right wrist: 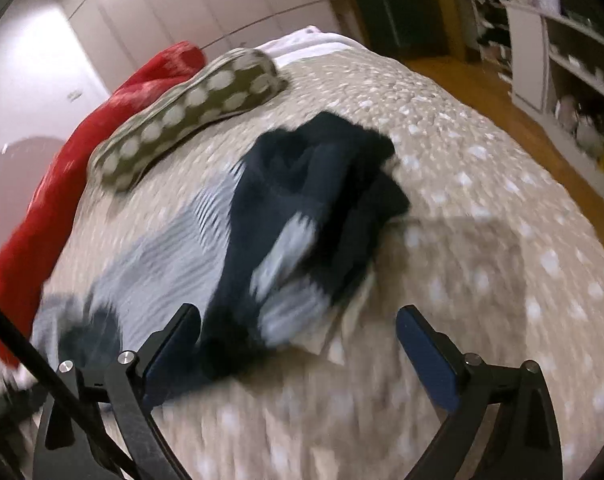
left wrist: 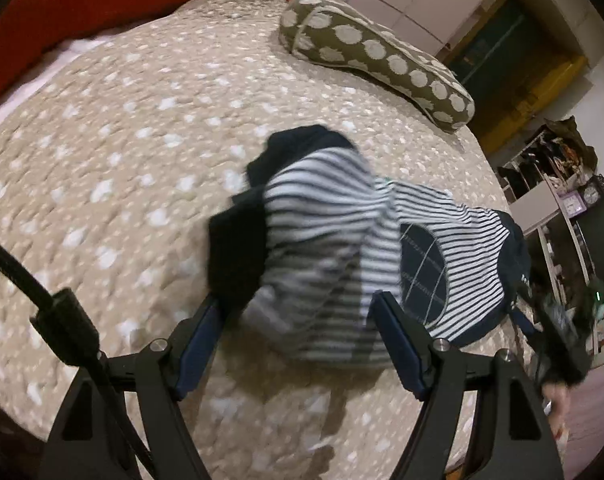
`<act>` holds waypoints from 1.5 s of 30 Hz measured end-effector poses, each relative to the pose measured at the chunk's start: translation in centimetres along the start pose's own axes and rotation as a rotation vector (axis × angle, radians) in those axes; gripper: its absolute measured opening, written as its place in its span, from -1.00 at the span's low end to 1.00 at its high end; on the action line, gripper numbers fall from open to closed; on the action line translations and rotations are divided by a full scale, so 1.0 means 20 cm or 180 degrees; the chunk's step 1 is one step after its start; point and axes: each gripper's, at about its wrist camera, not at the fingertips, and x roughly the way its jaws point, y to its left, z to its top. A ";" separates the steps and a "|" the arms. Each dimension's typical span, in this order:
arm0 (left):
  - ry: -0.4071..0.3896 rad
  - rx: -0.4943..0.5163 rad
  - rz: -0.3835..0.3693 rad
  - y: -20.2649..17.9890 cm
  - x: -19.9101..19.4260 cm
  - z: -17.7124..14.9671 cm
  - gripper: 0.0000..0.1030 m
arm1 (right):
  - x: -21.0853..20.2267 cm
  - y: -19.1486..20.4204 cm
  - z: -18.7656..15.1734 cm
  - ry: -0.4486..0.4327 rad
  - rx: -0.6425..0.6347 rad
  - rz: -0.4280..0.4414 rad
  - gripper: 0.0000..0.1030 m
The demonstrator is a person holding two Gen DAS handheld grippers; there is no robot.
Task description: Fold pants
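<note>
My left gripper (left wrist: 302, 312) and right gripper (right wrist: 297, 328) both have jaws spread wide, gripping nothing. Just ahead, the striped pants (left wrist: 334, 248) lie bunched on the bed (left wrist: 121, 140); beyond sits a polka-dot pillow (left wrist: 374, 52).

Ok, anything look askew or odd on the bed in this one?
Yes: the striped pants lie bunched in a crumpled heap on the bedspread, not flat, with a navy part flopped over the stripes. Both tools, left and right, are open and hold nothing. Motion blur hides finer detail.
</note>
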 end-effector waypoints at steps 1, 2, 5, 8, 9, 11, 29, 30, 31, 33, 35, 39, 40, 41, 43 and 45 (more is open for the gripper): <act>0.0021 0.0023 0.0022 -0.01 0.01 0.02 0.42 | 0.04 -0.01 0.05 -0.0012 0.0137 0.0060 0.74; 0.0019 0.0055 0.0061 -0.03 0.02 0.03 0.17 | 0.06 -0.02 0.08 -0.0025 0.0228 0.0125 0.56; 0.0171 0.0141 0.0142 -0.07 0.07 0.06 -0.39 | 0.09 -0.08 0.15 0.0041 0.0542 0.0394 -0.68; 0.0173 0.0298 0.0198 -0.13 0.08 0.08 -0.45 | -0.01 -0.13 0.11 -0.0080 0.0663 0.0531 -0.73; 0.0185 0.0358 0.0209 -0.16 0.08 0.09 -0.45 | -0.05 -0.13 0.10 -0.0126 0.0638 0.0492 -0.74; 0.0157 0.0456 0.0192 -0.22 0.08 0.09 -0.45 | -0.14 -0.16 0.04 -0.0219 0.0633 0.0407 -0.74; -0.0143 0.0004 0.0237 0.10 -0.11 0.28 0.11 | -0.52 -0.25 -0.13 -0.0731 -0.0001 -0.0503 -0.22; -0.0098 0.0023 0.0037 0.09 -0.07 0.28 0.20 | -0.54 -0.23 -0.13 -0.0757 -0.0032 -0.0496 -0.15; -0.0029 0.0067 -0.0099 0.07 -0.02 0.27 0.24 | -0.55 -0.22 -0.13 -0.0774 -0.0058 -0.0471 -0.14; 0.0103 0.0140 -0.0176 0.02 0.06 0.28 0.24 | -0.56 -0.18 -0.14 -0.0772 -0.0104 -0.0426 -0.14; 0.0291 0.0235 -0.0339 -0.06 0.16 0.26 0.03 | -0.57 -0.14 -0.15 -0.0766 -0.0157 -0.0396 -0.14; 0.0444 0.0524 -0.0289 -0.21 0.19 0.22 -0.56 | -0.57 -0.08 -0.19 -0.0718 -0.0258 -0.0372 -0.14; 0.0404 0.0582 -0.0328 -0.24 0.14 0.22 -0.58 | -0.56 -0.07 -0.19 -0.0698 -0.0263 -0.0375 -0.14; 0.0334 0.0629 -0.0272 -0.26 0.08 0.23 -0.59 | -0.55 -0.07 -0.19 -0.0672 -0.0257 -0.0374 -0.14; 0.0077 0.0788 0.0022 -0.31 -0.06 0.23 -0.59 | -0.53 -0.08 -0.20 -0.0640 -0.0245 -0.0369 -0.14; -0.0150 0.0863 0.0482 -0.33 -0.17 0.24 -0.51 | -0.51 -0.08 -0.21 -0.0610 -0.0251 -0.0376 -0.14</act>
